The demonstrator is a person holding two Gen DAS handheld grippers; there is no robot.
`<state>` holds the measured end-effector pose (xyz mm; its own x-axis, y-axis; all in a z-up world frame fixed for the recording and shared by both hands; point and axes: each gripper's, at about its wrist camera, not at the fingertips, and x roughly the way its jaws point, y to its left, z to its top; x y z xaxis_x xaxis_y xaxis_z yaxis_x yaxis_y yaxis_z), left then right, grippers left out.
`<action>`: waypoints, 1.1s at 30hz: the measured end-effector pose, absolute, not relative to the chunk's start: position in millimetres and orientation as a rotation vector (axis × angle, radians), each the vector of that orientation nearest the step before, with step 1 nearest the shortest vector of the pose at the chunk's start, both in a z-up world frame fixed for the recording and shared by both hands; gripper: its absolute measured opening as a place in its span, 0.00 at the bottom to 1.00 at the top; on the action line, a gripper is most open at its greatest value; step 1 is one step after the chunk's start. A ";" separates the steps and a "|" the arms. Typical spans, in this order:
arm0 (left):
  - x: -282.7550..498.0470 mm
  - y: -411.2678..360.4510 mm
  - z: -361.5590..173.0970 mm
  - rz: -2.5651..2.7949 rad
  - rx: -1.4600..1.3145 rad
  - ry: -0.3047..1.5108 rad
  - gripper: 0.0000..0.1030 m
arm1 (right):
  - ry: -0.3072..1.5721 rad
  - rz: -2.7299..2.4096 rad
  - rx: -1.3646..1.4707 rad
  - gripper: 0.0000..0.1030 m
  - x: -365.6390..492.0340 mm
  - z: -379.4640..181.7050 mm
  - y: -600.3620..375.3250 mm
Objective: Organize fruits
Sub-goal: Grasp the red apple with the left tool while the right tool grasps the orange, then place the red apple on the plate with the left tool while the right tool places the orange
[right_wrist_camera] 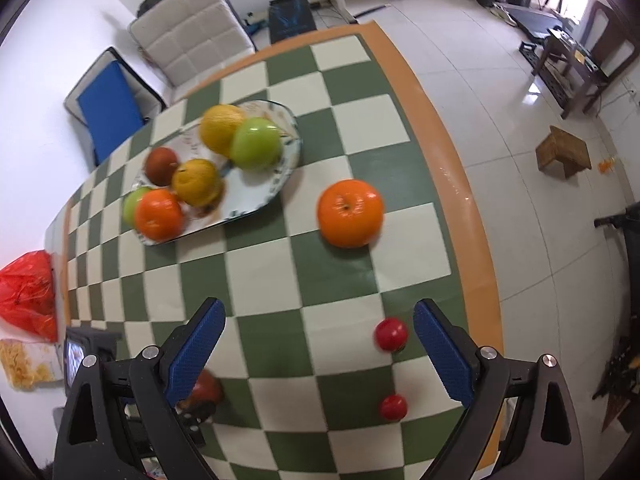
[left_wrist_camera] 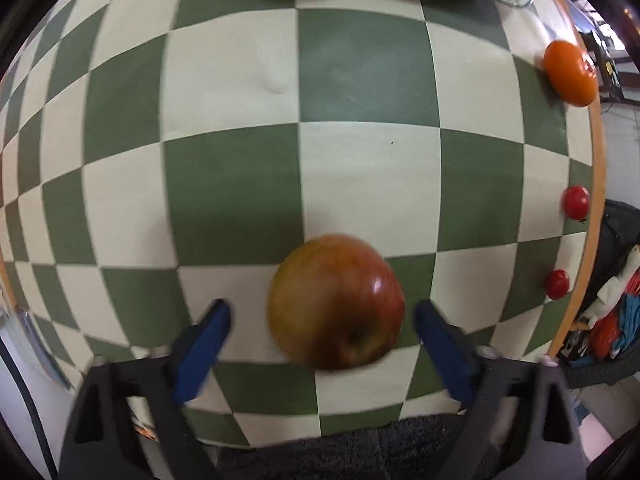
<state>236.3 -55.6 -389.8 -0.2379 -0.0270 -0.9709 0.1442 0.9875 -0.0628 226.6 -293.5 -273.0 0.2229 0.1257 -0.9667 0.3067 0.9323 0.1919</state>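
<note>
Left gripper (left_wrist_camera: 322, 312) jaws gape wide, empty, either side of the apple (left_wrist_camera: 336, 302): firm, smooth, slippery; best squeezed across its widest girth.

The checkered table (right_wrist_camera: 352, 120) carries a fruit plate (right_wrist_camera: 256, 196), an orange (right_wrist_camera: 350, 213), an apple (left_wrist_camera: 336, 302) and two cherry tomatoes (right_wrist_camera: 391, 334).

red apple (left_wrist_camera: 336, 302) | on checkered cloth | loose orange (right_wrist_camera: 350, 213) beside fruit plate (right_wrist_camera: 256, 196)
</note>
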 end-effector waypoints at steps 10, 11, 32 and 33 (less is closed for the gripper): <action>259.0 -53.2 -376.1 -0.122 0.050 1.743 0.62 | 1.431 -0.208 0.495 0.91 304.4 -352.4 -327.0; 265.3 -51.8 -374.0 -0.112 0.047 1.731 0.62 | 1.448 -0.206 0.514 0.87 313.2 -363.6 -328.1; 277.8 -48.5 -369.0 -0.087 0.008 1.686 0.62 | 1.602 0.064 0.294 0.63 261.6 -392.5 -213.5; 278.6 -49.9 -365.6 -0.090 0.008 1.678 0.62 | 1.601 0.066 0.280 0.63 262.4 -391.7 -211.3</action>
<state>278.6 -49.9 -365.6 -0.1098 -0.0485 -0.9928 0.0584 0.9968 -0.0552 262.4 -211.3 -391.7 -0.0243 0.2192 -0.9754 0.1383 0.9670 0.2139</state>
